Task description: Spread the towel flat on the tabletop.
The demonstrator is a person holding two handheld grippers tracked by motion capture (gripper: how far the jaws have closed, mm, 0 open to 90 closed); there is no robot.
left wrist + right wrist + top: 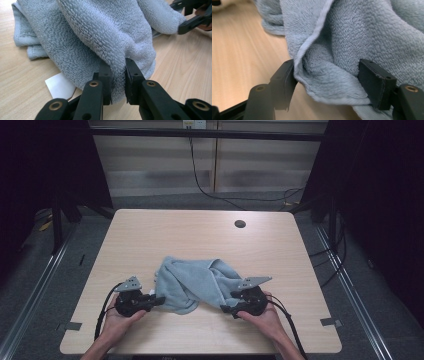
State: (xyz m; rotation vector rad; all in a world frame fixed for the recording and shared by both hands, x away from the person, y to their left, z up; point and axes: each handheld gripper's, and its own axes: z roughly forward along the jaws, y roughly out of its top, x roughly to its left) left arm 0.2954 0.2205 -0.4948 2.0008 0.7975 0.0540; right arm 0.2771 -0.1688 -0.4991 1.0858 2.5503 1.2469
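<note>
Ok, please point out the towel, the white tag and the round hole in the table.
towel (192, 282), high view, on the middle of the crumpled blue cloth.
white tag (59, 86), left gripper view, on its flat middle, beside the towel's lower edge.
round hole (240, 224), high view, on its dark centre.

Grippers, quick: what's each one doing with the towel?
Left gripper: shut on a fold of the grey towel.
Right gripper: open, towel edge between its jaws.
</note>
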